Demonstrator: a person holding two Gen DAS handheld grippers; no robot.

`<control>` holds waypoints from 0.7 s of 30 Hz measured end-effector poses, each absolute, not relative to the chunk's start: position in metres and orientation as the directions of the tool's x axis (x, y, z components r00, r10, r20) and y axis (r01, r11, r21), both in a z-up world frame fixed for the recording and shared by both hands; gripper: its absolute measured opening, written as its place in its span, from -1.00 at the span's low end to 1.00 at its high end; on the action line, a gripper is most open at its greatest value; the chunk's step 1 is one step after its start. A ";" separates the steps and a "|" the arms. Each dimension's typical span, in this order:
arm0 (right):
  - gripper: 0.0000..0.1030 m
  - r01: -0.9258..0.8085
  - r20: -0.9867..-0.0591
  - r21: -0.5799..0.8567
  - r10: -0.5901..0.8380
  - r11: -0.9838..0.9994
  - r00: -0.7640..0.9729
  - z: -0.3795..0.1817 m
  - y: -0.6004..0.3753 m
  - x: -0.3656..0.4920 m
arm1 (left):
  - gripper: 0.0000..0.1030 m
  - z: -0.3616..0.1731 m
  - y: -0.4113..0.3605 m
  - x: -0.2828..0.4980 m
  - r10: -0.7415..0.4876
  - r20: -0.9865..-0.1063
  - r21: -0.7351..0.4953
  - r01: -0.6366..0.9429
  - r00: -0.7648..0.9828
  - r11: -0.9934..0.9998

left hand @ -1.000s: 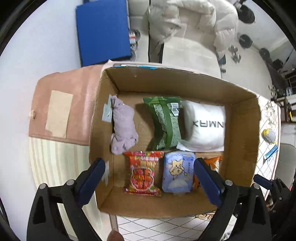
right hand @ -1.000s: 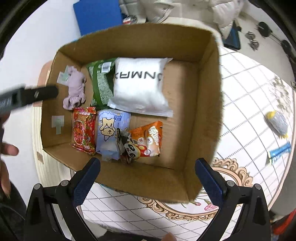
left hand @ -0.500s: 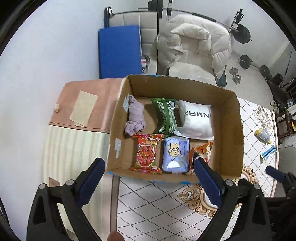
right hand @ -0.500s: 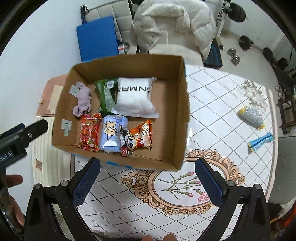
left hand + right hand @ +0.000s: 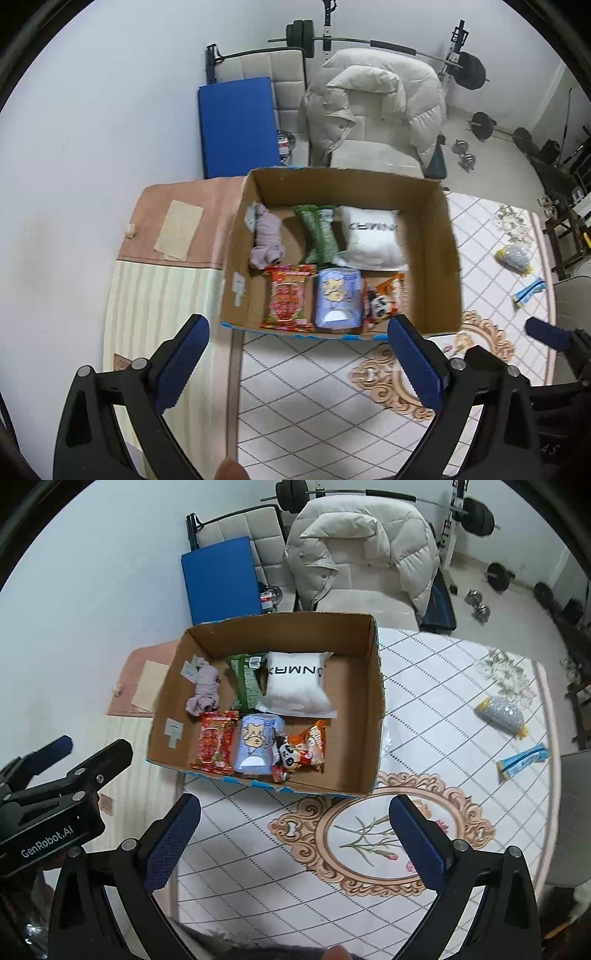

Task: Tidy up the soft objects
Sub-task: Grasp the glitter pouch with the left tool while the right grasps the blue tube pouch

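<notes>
An open cardboard box (image 5: 375,686) (image 5: 443,236) stands on the patterned tablecloth (image 5: 424,686). Inside lie a mauve cloth (image 5: 205,688), a green packet (image 5: 245,681), a white pillow pack (image 5: 295,681), a red snack bag (image 5: 214,744), a pale blue pack (image 5: 256,744) and an orange panda bag (image 5: 303,749). On the cloth to the right lie a grey-yellow pouch (image 5: 502,714) and a blue wrapper (image 5: 521,762). My left gripper (image 5: 295,350) and my right gripper (image 5: 293,829) are both open and empty, held high in front of the box.
A chair with a white puffer jacket (image 5: 373,107) stands behind the table, with a blue mat (image 5: 236,125) and barbell weights (image 5: 469,70) around it. A pink and striped mat (image 5: 162,266) lies left of the box. The table's right edge (image 5: 550,775) is near.
Both grippers have pulled up and back from the box, so it looks smaller and more of the table shows. The box contents have not moved.
</notes>
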State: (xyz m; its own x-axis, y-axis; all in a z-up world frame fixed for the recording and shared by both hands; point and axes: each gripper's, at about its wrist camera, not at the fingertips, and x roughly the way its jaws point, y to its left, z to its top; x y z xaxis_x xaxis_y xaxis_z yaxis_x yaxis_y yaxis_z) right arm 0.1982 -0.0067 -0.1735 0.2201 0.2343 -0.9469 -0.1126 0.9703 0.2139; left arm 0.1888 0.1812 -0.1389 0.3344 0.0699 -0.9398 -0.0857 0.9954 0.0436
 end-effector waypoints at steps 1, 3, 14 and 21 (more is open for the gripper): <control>1.00 -0.101 -0.945 0.227 0.244 0.969 0.217 -0.173 -0.013 0.199 | 0.93 -0.135 0.175 0.192 0.065 -0.939 0.042 -0.077 0.337 0.996; 1.00 -0.068 -0.940 0.259 0.267 0.964 0.213 -0.174 -0.030 0.201 | 0.93 -0.128 0.154 0.200 0.078 -0.930 0.069 -0.038 0.360 0.997; 1.00 0.386 -0.945 0.316 0.252 0.867 0.209 -0.228 -0.264 0.232 | 0.93 -0.170 -0.065 0.309 0.122 -0.902 0.308 0.418 0.415 0.855; 0.98 0.631 -0.950 0.298 0.286 0.716 0.123 -0.321 -0.404 0.258 | 0.93 -0.272 -0.231 0.355 0.149 -0.925 0.366 0.720 0.349 0.589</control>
